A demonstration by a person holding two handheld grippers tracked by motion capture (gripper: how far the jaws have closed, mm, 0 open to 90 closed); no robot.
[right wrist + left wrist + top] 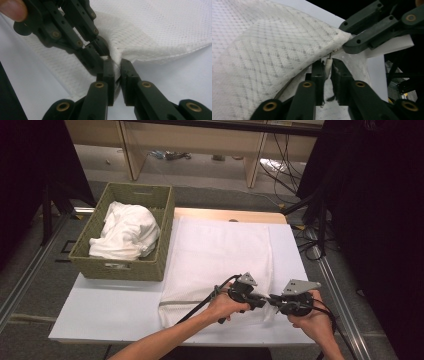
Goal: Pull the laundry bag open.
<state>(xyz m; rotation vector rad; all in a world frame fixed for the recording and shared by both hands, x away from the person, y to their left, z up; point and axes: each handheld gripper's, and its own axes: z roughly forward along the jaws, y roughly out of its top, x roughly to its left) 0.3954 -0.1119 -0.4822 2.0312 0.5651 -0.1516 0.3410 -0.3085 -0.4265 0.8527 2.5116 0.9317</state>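
Observation:
A white mesh-weave towel (220,250) lies spread flat on the table. Both grippers meet at its near right corner. My left gripper (264,301) is shut on a thin fold of the towel's edge; the left gripper view shows the cloth (274,62) rising away from my left gripper (327,68). My right gripper (276,302) is shut on the same corner right beside it; in the right gripper view the towel (150,32) bunches into my right gripper (115,65). The two sets of jaws nearly touch.
A green woven basket (120,266) stands at the table's far left, with crumpled white cloth (127,230) inside. The white table (105,307) shows bare near the front left. Cables lie on the floor at the right.

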